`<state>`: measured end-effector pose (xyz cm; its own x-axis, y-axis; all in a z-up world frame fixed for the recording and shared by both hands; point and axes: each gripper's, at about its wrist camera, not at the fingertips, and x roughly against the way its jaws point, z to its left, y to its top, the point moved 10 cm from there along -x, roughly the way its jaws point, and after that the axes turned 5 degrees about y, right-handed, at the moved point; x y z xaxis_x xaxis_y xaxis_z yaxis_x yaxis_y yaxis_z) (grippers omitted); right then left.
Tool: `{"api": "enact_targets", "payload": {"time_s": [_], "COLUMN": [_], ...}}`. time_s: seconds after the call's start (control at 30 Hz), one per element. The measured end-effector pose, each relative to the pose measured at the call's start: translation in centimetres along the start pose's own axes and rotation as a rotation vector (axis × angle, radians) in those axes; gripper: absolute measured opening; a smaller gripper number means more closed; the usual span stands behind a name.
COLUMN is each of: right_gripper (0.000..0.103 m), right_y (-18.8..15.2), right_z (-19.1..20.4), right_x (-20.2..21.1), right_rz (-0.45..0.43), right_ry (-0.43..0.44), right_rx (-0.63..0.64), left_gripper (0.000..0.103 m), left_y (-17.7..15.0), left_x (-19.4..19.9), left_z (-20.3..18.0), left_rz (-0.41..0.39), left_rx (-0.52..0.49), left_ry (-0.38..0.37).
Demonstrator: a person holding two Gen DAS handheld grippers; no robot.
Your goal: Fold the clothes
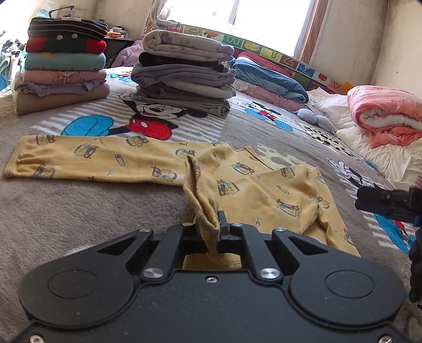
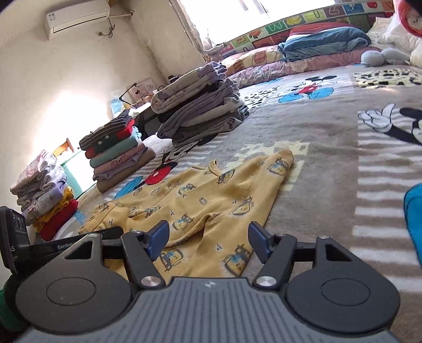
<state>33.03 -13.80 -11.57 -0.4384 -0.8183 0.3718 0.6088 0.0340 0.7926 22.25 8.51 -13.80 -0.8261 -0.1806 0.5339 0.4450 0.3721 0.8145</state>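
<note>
Bare blanket [image 1: 79, 211] near; folded stacks [image 1: 182, 76] block beyond.

Black hand-held gripper [image 2: 208, 238], seemingly blue pads [image 2: 159, 237]

A bedroom in a home is shown. A wide sleeping surface is covered by a grey fleece blanket [image 1: 79, 211] printed with cartoon mice. Toward its far edge, two stacks of folded clothes [image 1: 63, 63] [image 1: 184, 76] are set side by side, and a third stack [image 2: 44, 190] is seen near the left edge in the right wrist view. Folded quilts [image 1: 269, 76] are laid along the far edge beneath a sunlit window [image 1: 237, 18], and a rolled pink quilt [image 1: 385, 116] is placed at the right. An air conditioner [image 2: 76, 18] is mounted high on the plastered wall. An alphabet play mat [image 1: 290, 60] is propped under the window.
</note>
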Motion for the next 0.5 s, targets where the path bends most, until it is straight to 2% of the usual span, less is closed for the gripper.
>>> {"api": "enact_targets", "payload": {"time_s": [0.17, 0.4, 0.5], "right_gripper": [0.068, 0.068, 0.068], "right_y": [2.8, 4.3, 5.3], "right_z": [-3.0, -7.4, -8.6], "right_x": [-3.2, -8.8, -9.7], "right_rz": [-0.018, 0.083, 0.077], "right_ry": [0.092, 0.099, 0.127], "right_rx": [-0.151, -0.263, -0.323], "left_gripper": [0.003, 0.003, 0.003], "left_y": [-0.4, -0.7, -0.7], "left_x": [0.0, -0.1, 0.0], "left_z": [1.0, 1.4, 1.4], "left_rz": [0.024, 0.067, 0.080], "left_rx": [0.037, 0.098, 0.116], "left_ry": [-0.009, -0.037, -0.048]}}
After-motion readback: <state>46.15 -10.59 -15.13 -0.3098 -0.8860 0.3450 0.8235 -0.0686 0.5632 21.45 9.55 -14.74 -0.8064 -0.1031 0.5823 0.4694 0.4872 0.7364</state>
